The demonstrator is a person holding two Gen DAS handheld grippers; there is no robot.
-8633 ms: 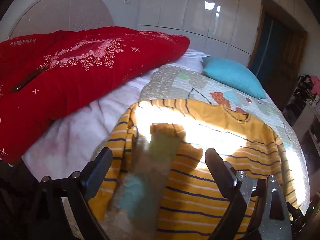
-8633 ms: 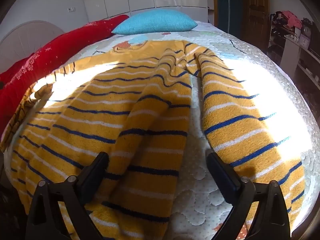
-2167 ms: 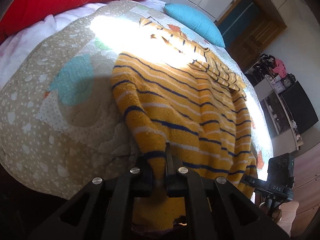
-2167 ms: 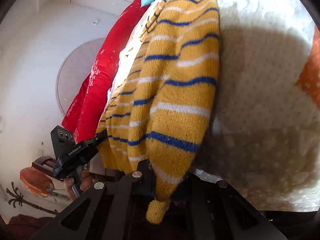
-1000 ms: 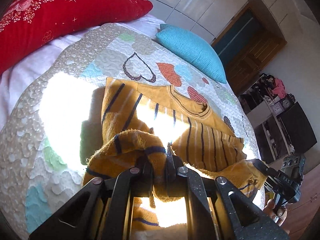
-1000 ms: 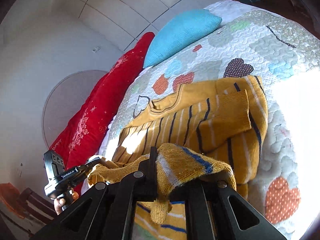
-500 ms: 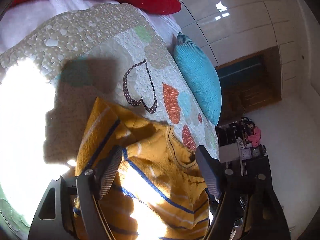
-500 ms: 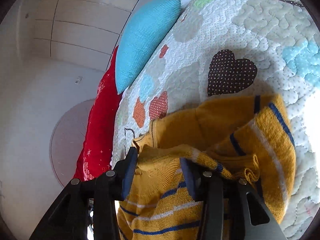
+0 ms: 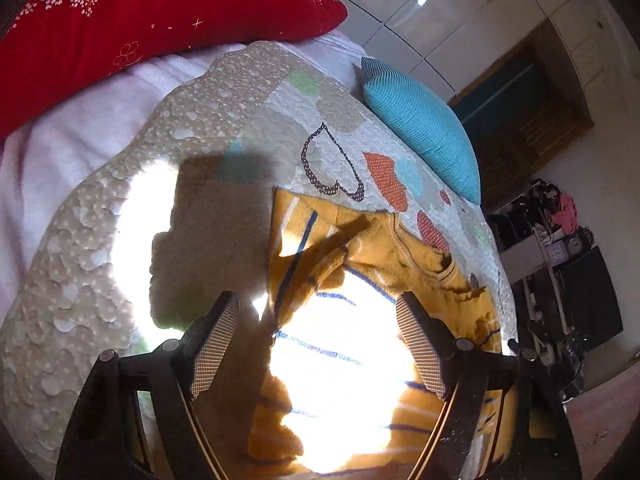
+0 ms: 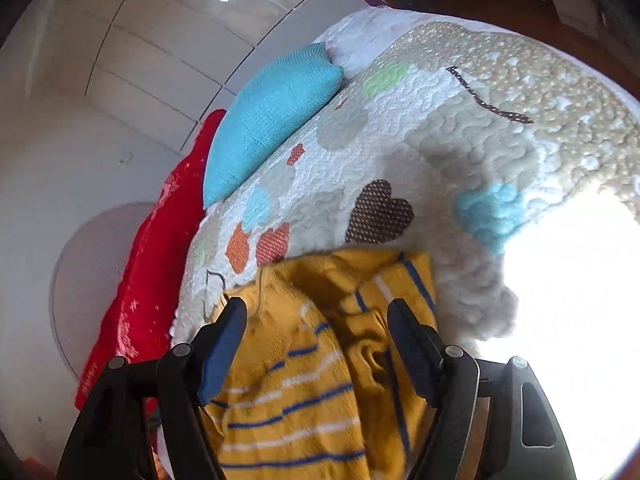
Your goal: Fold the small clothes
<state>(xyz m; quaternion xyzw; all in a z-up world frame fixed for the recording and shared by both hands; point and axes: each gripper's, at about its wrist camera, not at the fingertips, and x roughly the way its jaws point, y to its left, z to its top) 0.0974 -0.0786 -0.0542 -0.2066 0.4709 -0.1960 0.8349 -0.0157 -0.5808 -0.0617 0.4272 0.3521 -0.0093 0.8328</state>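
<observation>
Now both my left gripper (image 9: 318,338) and right gripper (image 10: 316,344) hang released above the yellow striped sweater (image 10: 320,360), which lies doubled over on the quilt (image 9: 100,272). I judge the fold just laid; next comes smoothing the rumpled collar edge. The blue pillow (image 9: 424,124) and red blanket (image 9: 140,20) lie well apart, hindering nothing.

One yellow striped sweater (image 9: 360,344) at 6 o'clock, one quilted bedspread (image 9: 120,240) beneath it, one turquoise pillow (image 9: 424,128) at 1 o'clock, one red quilt (image 9: 140,12) at 11 o'clock, two tongs, left tongs (image 9: 316,348) and right tongs (image 10: 316,344), one per view.
</observation>
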